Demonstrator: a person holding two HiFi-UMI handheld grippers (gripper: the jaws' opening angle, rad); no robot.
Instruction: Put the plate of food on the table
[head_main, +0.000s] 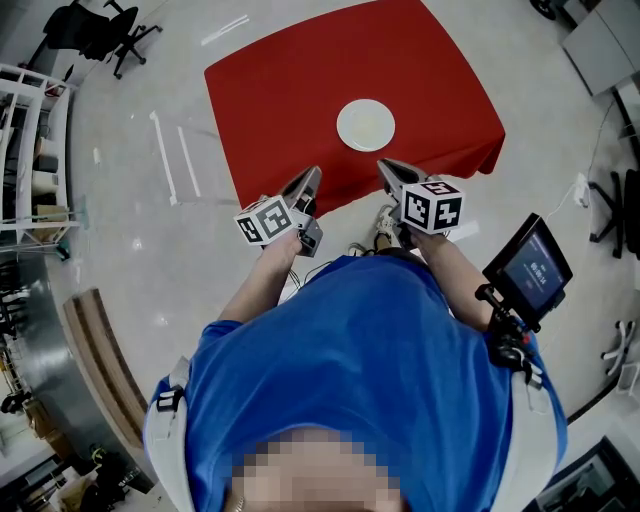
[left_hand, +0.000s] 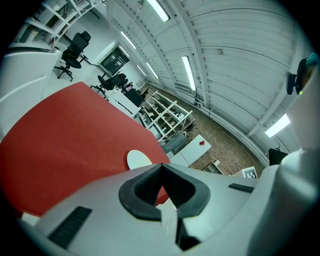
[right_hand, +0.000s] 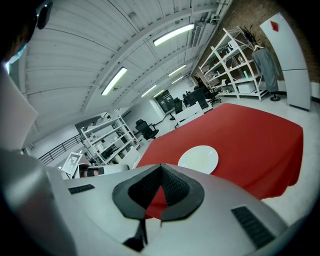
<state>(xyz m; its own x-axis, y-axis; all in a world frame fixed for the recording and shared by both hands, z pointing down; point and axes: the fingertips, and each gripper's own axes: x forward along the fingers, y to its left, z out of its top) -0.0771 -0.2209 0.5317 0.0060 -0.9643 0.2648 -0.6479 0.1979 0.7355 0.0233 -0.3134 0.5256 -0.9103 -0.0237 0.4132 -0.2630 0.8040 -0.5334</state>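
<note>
Standing at the near side of the desk (head_main: 300, 90), I hold my left tool (head_main: 305, 186) and my right tool (head_main: 390, 172) side by side over its near edge, both aimed at the plate (head_main: 365, 125). Each has its jaws pressed together with nothing between them. In each tool's own view the dark pads meet at the tip and only red cloth (right_hand: 260, 135) shows through the small gap behind them.

The plate lies flat on the cloth, toward my side of the desk and roughly midway across it. It is apart from both tools and touches neither. I judge it is already set down where the task wants it, which would explain why my tools are empty and kept back from it. It looks pale and smooth, and I cannot make out any food on it in any view.

The cloth covers the whole top and hangs over the edges, so nothing of the desk beneath shows.

By count there is one plate, one desk with one cloth, and two tools. I see nothing else on the desk. One small screen (head_main: 528, 268) sits by my right arm, facing up at me, probably so I can glance at it while working.
</note>
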